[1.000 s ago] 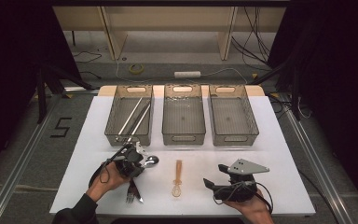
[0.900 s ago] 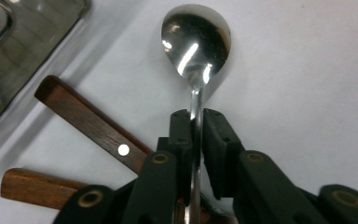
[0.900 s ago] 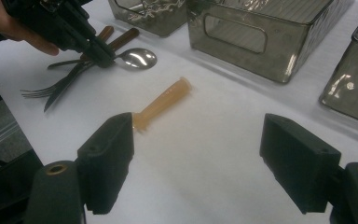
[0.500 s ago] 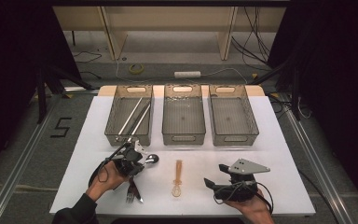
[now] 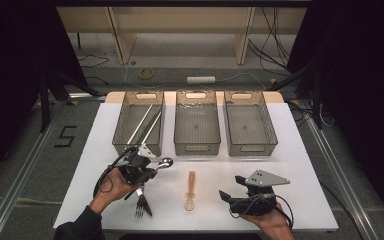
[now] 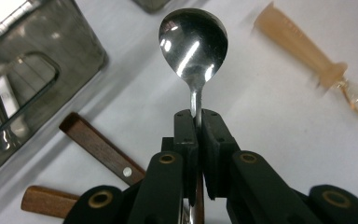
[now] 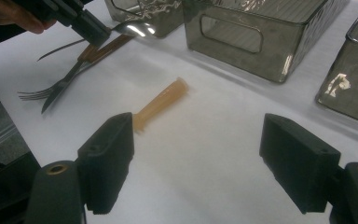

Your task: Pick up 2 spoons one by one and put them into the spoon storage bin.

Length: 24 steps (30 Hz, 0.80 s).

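Gripping a spoon by its neck, the left claw is clenched lower left in the high view; the right claw is idling released, lower right.

Black jaws, brass-ringed pivots, dark sleeve

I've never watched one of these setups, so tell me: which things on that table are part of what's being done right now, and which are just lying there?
In use:
- left tongs, shut on the metal spoon
- left bin, nearest, already holding long utensils

Lying about:
- fork and knife with wooden handles
- amber plastic spoon
- middle bin and right bin
- right tongs, open, holding nothing
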### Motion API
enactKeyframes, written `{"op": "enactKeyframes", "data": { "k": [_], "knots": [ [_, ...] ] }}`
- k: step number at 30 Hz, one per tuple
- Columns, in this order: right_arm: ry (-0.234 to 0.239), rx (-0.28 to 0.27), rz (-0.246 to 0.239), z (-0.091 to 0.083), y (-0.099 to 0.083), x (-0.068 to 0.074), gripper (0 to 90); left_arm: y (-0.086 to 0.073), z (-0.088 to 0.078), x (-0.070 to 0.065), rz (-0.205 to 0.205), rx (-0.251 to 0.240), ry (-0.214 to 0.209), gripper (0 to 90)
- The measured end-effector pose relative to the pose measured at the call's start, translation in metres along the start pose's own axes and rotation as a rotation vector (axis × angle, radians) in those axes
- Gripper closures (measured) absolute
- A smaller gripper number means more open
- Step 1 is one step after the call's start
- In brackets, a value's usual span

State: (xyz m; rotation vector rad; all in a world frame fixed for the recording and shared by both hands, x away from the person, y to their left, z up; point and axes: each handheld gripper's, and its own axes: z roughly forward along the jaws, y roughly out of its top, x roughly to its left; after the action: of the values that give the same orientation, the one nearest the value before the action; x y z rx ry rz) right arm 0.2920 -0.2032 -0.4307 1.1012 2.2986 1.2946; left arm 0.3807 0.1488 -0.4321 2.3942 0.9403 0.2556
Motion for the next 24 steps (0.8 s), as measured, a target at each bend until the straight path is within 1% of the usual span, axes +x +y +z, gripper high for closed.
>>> {"op": "enactKeyframes", "data": {
  "k": [1,2,4,8,10,12,15,17,18,23,24],
  "knots": [
    [-0.001,0.001,0.001,0.000,0.000,0.000,27.1,0.002,0.000,-0.001,-0.007,-0.010,0.000,85.1],
    [-0.003,0.001,0.003,0.000,0.000,-0.001,27.1,0.004,-0.002,-0.001,0.000,-0.012,-0.001,85.1],
    [-0.004,0.000,0.006,0.000,0.000,-0.001,27.1,0.009,-0.002,-0.002,-0.008,-0.034,0.001,85.1],
    [-0.004,0.001,0.009,0.001,-0.001,-0.002,27.1,0.021,-0.005,-0.003,-0.002,-0.067,0.001,85.1],
    [-0.005,0.005,0.009,0.001,-0.001,-0.002,27.1,0.025,-0.006,-0.002,-0.009,-0.082,0.011,85.1],
    [-0.004,0.005,0.010,0.001,-0.001,-0.002,27.1,0.030,-0.007,0.001,-0.015,-0.096,0.009,85.1],
    [-0.006,0.005,0.009,0.001,-0.001,-0.002,27.1,0.035,-0.007,0.005,-0.037,-0.117,0.008,85.1],
    [-0.005,0.003,0.011,0.000,-0.001,-0.003,27.1,0.038,-0.007,0.008,-0.054,-0.135,0.000,85.1],
    [-0.005,0.003,0.010,0.000,-0.001,-0.003,27.1,0.039,-0.007,0.009,-0.050,-0.141,0.003,85.1],
    [-0.004,0.004,0.012,0.001,-0.001,-0.003,27.1,0.050,-0.009,0.016,-0.062,-0.167,0.016,85.1],
    [-0.003,0.004,0.013,0.001,-0.001,-0.003,27.0,0.053,-0.010,0.017,-0.064,-0.172,0.012,85.1]
  ]
}}
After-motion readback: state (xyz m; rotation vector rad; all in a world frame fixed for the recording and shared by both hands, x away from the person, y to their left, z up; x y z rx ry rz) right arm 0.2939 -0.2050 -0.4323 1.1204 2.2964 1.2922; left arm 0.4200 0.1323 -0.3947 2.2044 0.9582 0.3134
